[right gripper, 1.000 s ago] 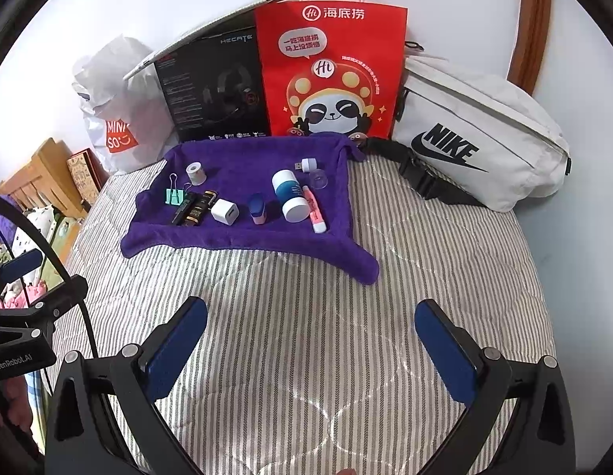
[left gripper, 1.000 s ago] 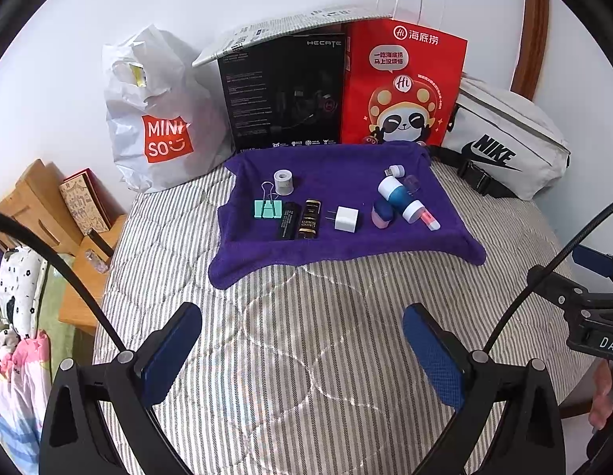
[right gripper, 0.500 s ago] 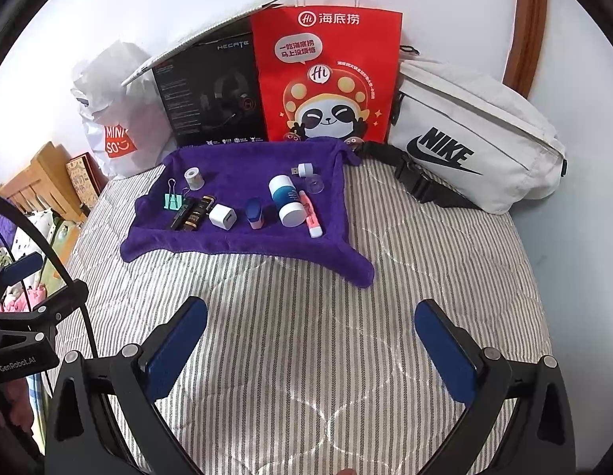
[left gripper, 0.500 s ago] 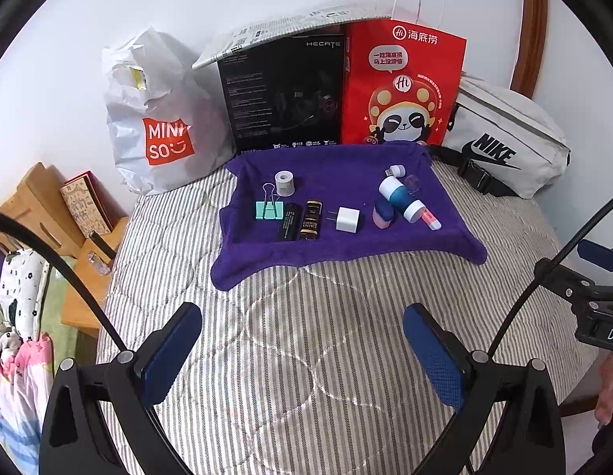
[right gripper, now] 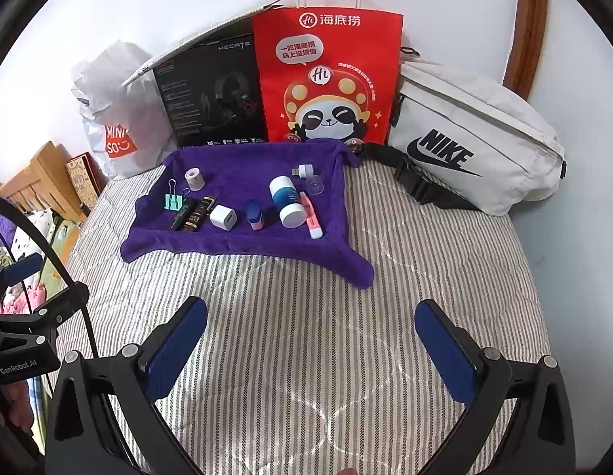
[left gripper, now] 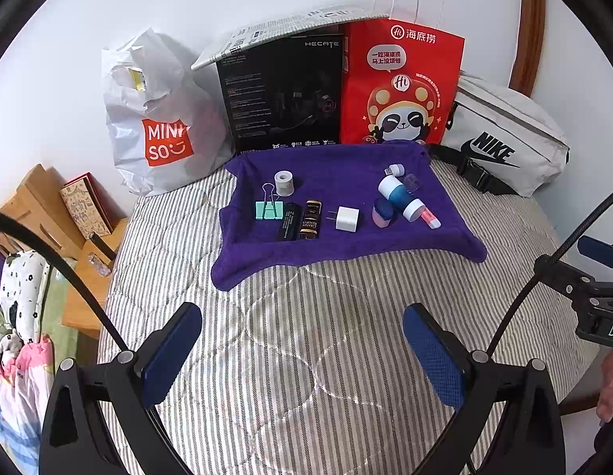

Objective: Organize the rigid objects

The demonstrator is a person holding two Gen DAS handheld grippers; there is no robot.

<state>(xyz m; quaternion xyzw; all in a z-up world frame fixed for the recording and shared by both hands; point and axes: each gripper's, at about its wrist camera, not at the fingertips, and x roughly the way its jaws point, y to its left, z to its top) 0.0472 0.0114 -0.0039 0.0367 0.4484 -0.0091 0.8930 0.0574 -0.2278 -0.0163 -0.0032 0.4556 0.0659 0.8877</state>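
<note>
A purple towel [left gripper: 346, 245] [right gripper: 235, 249] lies on the striped bed and carries several small items. On it are a green binder clip [left gripper: 269, 209], a tape roll [left gripper: 284, 181], two dark tubes [left gripper: 300, 219], a white charger [left gripper: 347, 218] [right gripper: 223, 217], a blue-and-pink eraser [left gripper: 382, 211], a blue-and-white bottle [left gripper: 399, 198] [right gripper: 286, 200], a pink highlighter [right gripper: 311, 219] and a USB stick [right gripper: 304, 170]. My left gripper [left gripper: 302, 352] hovers open over the bedspread in front of the towel. Likewise my right gripper [right gripper: 310, 352] is open, holding nothing.
Against the wall stand a white Miniso bag [left gripper: 156, 126], a black headset box [left gripper: 282, 91], a red panda paper bag [left gripper: 397, 83] and a white Nike waist bag [right gripper: 473, 142]. A wooden stand [left gripper: 41, 213] and clothes sit off the bed's left edge.
Both grippers have drifted slightly back and up, so the towel sits a little lower and farther in view. Nothing on the towel has moved.
</note>
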